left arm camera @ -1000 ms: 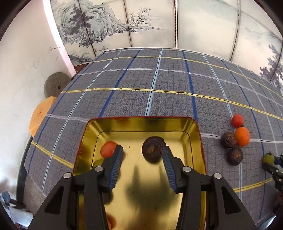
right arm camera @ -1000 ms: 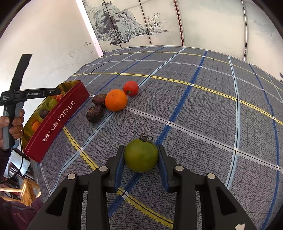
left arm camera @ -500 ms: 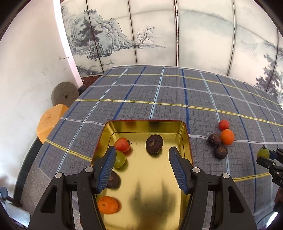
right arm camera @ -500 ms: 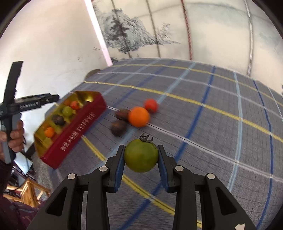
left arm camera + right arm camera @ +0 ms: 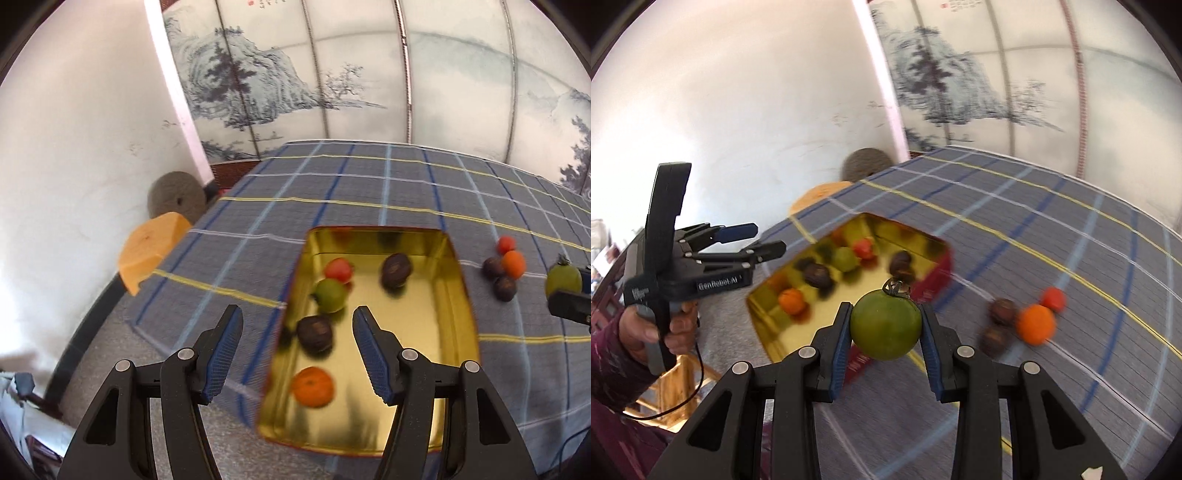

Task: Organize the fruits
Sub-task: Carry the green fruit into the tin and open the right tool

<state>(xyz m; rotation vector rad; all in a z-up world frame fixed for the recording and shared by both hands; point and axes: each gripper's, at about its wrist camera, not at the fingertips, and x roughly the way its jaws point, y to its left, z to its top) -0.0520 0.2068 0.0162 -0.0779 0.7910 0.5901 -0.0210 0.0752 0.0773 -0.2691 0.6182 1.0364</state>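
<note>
A plaid-clothed table (image 5: 406, 192) is backed by painted landscape panels. A green tomato (image 5: 885, 324) — smooth, round, dark calyx on top — is clamped between the blue pads of the right gripper (image 5: 885, 326), held above the cloth just beside the gold tin (image 5: 454, 295). It should be carried over the tin's rim and lowered onto bare gold before release, clear of the fruit inside. Right of the tin, four loose fruits (image 5: 503, 267) lie clustered. The left gripper (image 5: 295, 347) hangs wide open — empty — above the tin's near-left edge.
</note>
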